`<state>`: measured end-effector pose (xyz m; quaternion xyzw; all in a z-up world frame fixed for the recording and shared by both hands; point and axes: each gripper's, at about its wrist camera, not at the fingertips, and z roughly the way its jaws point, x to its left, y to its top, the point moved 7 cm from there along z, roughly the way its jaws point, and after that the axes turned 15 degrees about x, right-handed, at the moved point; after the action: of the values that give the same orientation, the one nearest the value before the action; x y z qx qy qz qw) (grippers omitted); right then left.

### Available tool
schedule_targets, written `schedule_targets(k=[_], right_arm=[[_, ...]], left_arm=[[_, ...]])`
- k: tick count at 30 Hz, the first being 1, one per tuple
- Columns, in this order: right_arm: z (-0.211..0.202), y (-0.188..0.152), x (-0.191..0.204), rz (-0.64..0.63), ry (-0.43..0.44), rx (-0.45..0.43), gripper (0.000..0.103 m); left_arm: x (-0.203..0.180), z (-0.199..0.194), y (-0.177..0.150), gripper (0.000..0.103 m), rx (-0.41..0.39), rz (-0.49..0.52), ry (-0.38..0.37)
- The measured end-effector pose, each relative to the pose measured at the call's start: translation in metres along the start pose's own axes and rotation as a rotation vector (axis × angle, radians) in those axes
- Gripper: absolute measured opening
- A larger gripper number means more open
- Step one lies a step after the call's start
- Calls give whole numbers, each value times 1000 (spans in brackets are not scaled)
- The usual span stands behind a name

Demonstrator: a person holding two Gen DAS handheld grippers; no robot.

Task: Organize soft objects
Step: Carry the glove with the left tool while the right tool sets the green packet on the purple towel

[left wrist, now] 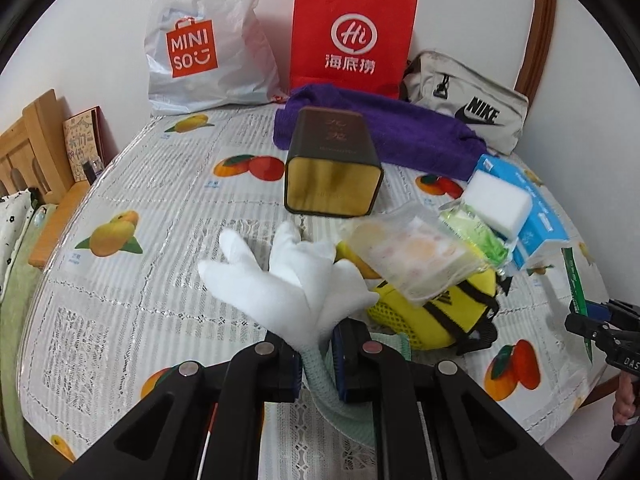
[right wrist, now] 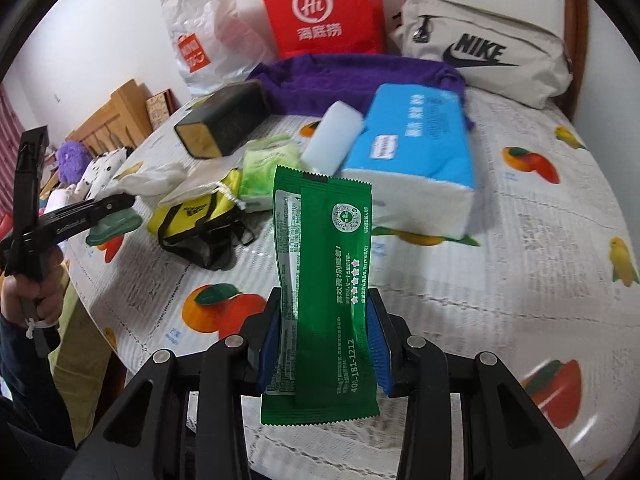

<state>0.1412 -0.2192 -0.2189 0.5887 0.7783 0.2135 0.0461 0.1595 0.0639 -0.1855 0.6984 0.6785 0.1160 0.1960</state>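
Covering the whole table [left wrist: 132,184] is a shiny cloth with fruit pictures, and lots of things lie on it. At the back stand a white MINISO bag [left wrist: 200,40] and a red paper bag [left wrist: 352,32], with a grey Nike bag [left wrist: 468,96] beside them. A purple towel [left wrist: 400,132] lies in front of the bags. It is big, soft and floppy, so it would sag if picked up by one corner. A blue tissue pack [right wrist: 416,140] sits near the towel. It is squishy and light, so take hold across its narrow side. A dark box [left wrist: 332,168] lies on its side with its open end facing us. It looks stiff, not soft. A yellow mesh bag [left wrist: 436,312] lies in the middle with a clear plastic pack [left wrist: 408,256] on top. A white sponge [left wrist: 500,204] rests on a green pack [left wrist: 476,228].

The left tongs [left wrist: 316,364] are squeezed nearly together on a white glove [left wrist: 288,276], pinching it at the pale green cuff. The glove is lifted a bit and its fingers flop forward. It is light and bendy, so the cuff seems a good place to hold.

The right tongs [right wrist: 322,344] are half closed on a green packet [right wrist: 324,280], which stands up between the blue pads. It is thin, crinkly and maybe slippery, so I think holding its flat sides is safest.
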Motion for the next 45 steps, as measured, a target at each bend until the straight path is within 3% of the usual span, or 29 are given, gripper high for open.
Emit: schedule_targets(k=[10, 21, 34, 45], right_arm=[[-15, 7, -14, 28, -40, -23, 39], [-32, 33, -29, 55, -48, -45, 39], [-42, 109, -58, 89, -77, -74, 39], [-22, 186, -69, 66, -81, -71, 39]], left_arm=[[-6, -28, 18, 11, -60, 14, -13], [-9, -41, 60, 11, -93, 24, 6], [-12, -50, 121, 11, -119, 23, 30], [-18, -26, 175, 11, -103, 30, 39]])
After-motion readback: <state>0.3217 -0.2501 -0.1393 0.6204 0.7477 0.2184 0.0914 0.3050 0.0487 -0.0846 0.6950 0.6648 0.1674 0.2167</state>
